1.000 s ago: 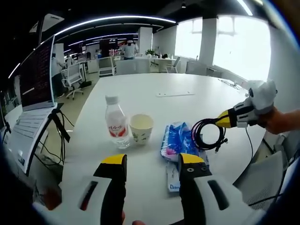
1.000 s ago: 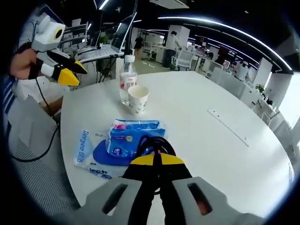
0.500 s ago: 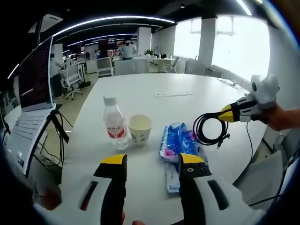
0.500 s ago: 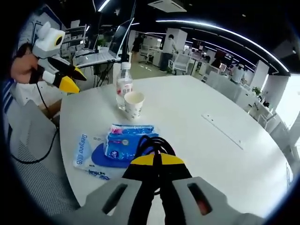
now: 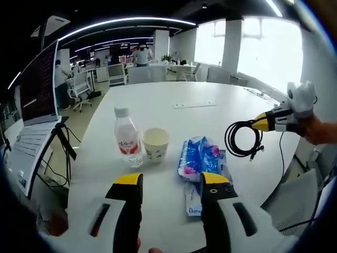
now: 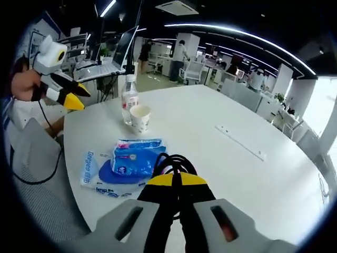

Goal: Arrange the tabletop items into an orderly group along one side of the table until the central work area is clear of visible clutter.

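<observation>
Left gripper view looks across the big round white table [image 5: 174, 113], where the clutter sits near the rim: a clear plastic water bottle with a red label [image 5: 125, 138] at about ten o'clock from the yellow-tipped left gripper [image 5: 171, 182], a white paper cup [image 5: 155, 144] just beside it, and a blue wet-wipe pack [image 5: 197, 157] lying on a flat blue-printed plastic sachet [image 5: 194, 203]. That gripper's jaws stand apart, holding nothing.

At three o'clock the right gripper [image 5: 264, 122] hangs in the air with its jaws closed on a coiled black cable [image 5: 243, 139], lifted clear of the tabletop.

To do this well, I'd judge the coil should be carried low and set down just beside the wipes, loops kept together so nothing trails into the centre.

Right gripper view adds the long white strip [image 6: 239, 142] lying well apart towards the table's far side, and a hand [image 6: 22, 87] behind the left gripper; the left gripper view alone gives the whole dangling coil.
</observation>
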Demonstrator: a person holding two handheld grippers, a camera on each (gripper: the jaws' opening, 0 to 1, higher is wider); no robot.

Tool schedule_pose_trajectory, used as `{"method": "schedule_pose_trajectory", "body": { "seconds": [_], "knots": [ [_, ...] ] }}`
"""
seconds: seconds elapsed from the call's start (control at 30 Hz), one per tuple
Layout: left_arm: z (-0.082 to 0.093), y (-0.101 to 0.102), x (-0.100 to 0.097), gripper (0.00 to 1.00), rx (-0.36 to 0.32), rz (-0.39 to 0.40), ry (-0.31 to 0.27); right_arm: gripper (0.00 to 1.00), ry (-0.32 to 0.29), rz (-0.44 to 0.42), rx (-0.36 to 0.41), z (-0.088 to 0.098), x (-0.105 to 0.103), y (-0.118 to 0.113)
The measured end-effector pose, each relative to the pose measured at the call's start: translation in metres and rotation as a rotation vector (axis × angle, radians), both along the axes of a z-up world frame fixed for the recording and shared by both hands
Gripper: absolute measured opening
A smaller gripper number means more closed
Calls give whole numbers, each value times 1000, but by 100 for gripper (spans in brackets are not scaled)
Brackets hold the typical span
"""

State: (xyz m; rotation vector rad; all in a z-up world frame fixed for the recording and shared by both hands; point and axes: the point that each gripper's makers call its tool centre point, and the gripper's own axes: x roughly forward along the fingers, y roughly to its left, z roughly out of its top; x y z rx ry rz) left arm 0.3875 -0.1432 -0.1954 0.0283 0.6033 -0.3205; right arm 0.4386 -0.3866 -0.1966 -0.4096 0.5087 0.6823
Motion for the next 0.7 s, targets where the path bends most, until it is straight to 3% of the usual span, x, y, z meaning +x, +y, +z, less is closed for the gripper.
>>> {"method": "schedule_pose_trajectory", "body": {
  "seconds": [0.7],
  "knots": [
    [-4, -6, -3, 43, -16, 8, 8, 0, 87, -170, 25, -27, -17, -54]
  ]
}}
